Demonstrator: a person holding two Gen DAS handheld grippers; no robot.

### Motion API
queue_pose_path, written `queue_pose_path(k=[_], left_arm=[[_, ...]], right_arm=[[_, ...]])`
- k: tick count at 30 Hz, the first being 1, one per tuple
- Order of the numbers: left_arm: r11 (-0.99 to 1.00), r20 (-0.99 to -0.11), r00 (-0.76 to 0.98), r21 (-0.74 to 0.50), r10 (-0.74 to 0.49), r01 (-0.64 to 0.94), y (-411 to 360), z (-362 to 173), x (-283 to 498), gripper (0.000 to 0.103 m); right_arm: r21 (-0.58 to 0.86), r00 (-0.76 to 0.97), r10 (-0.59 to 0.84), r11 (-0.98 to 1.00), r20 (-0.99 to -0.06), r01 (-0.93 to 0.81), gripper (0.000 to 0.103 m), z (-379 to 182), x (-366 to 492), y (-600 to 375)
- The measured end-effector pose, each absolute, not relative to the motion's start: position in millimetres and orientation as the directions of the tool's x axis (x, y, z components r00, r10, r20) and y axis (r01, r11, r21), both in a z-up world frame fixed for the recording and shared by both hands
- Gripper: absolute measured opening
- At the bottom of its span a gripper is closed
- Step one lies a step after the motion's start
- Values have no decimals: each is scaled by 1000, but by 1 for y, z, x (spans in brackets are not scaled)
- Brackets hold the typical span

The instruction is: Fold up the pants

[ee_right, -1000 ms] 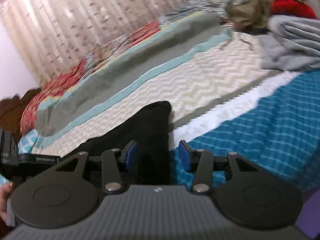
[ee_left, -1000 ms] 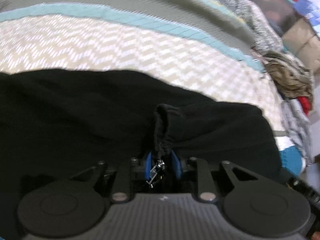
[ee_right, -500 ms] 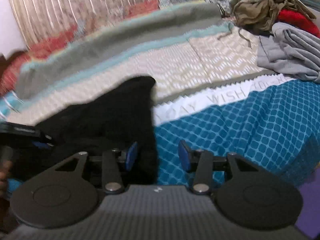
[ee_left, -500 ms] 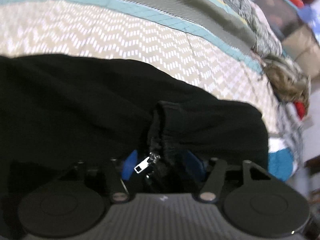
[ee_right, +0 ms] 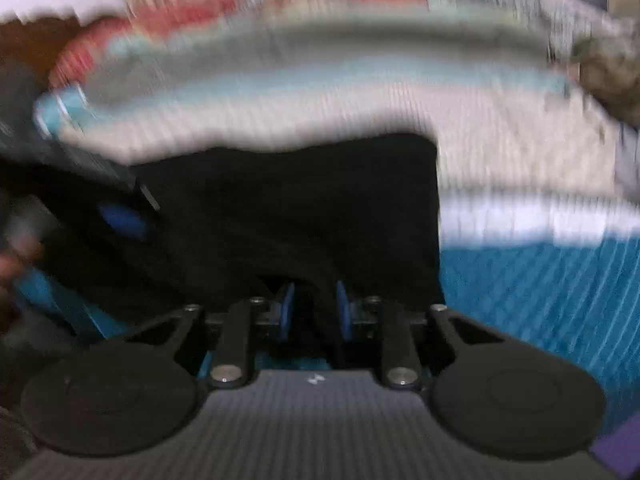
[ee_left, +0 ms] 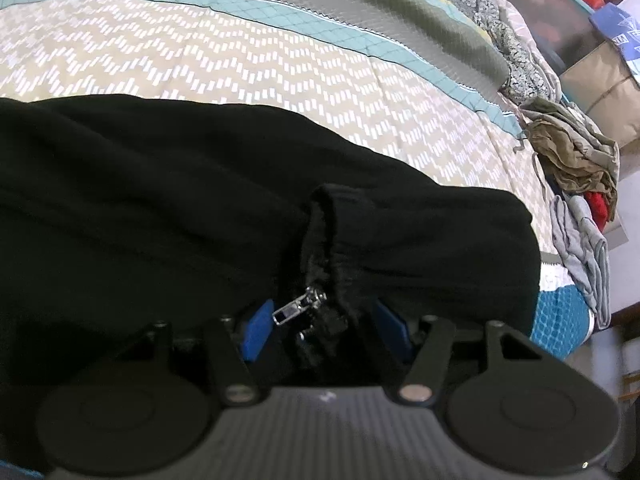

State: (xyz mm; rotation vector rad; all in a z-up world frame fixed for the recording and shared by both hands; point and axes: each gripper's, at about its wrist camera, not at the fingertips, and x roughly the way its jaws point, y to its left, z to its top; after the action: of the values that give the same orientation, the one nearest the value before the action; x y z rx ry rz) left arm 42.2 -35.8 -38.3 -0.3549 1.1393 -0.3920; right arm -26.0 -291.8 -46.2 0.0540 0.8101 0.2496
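- Across the bed [ee_left: 280, 92], on its zigzag-patterned quilt, the black pants [ee_left: 160, 208] lay spread in a wide dark band, reaching from the far left edge of the left wrist view to a rounded end on the right.
- At the near edge of that band, the left gripper [ee_left: 324, 326] had its jaws spread apart, a bunched, gathered hem of the pants lying loosely between the blue pads [ee_left: 254, 334] without being pinched.
- A small silver zipper pull [ee_left: 298, 308] dangled from the bunched hem just beside the left pad.
- Beyond the pants, a teal stripe [ee_left: 280, 14] ran across the quilt, with a grey band behind it.
- Far to the right in that view, a heap of clothes [ee_left: 572, 160] sat at the bed's edge, olive on top, then red and grey lower down, well apart from the pants.
- From the right wrist view, badly blurred, the pants [ee_right: 300, 208] filled the middle, their straight right edge lying against a blue patterned section of the quilt [ee_right: 540, 292].
- The right gripper [ee_right: 314, 312] sat low over the near edge of the pants with its jaws narrowed, dark cloth between the pads; whether they actually gripped it I could not tell through the blur.
- The left gripper [ee_right: 120, 216] showed as a dark smear with a blue pad at the left of that view.
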Motion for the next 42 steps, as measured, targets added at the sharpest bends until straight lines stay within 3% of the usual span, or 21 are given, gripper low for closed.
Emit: queue_pose_path(k=[5,10,13,16,19,23,32,33,34,35,36,39,42], left_arm=[[855,-756,413,-502,-508,133,-8,-18,32,60],[831,-651,569,-545,-502,111,68,10,-1,70],[848,-606,681,-527,-411,43,121,22,-26,79],[878,-589,772,-470,-240,-86,171,27,-52,91],[840,-614,775,-492,-149,-228,212,14,-58,92],[738,-653,745,-568,-134,-364,250,-16,-53,92],[624,-624,758,-672,-187,-399,268,-57,-35,93],[622,-616,766,-677,-184,-394,269,-58,-34,86],[624,-613,769,-676,-182,-392,270,-59,-31,67],[626,-621,763,-670,-179,-398,271,-60,-28,59],[623,-619,762,-676,-188,-395,272,-60,-27,41],[620,-587,785,-695,-196,-364,266,-53,-29,32],[677,-561,807,-668,-185,-309,250,-32,-31,31]], right_arm=[[120,664,228,971,-712,-205,28,-29,-31,-291],[217,707,312,950,-635,-225,31,-5,-37,-282],[251,698,368,930,-614,-269,31,-1,-29,-265],[251,663,400,916,-633,-313,31,-6,-20,-239],[257,613,427,901,-664,-349,32,-15,-14,-214],[257,587,461,880,-666,-399,32,-10,-11,-188],[218,558,451,874,-697,-433,32,-8,-17,-163],[221,557,448,877,-699,-427,32,-8,-16,-163],[222,557,444,879,-701,-421,32,-8,-16,-163],[222,558,440,882,-703,-416,32,-8,-17,-163],[221,558,437,884,-706,-413,32,-9,-16,-161],[214,558,430,886,-710,-411,32,-9,-15,-158],[207,562,432,884,-705,-420,32,-6,-13,-154]])
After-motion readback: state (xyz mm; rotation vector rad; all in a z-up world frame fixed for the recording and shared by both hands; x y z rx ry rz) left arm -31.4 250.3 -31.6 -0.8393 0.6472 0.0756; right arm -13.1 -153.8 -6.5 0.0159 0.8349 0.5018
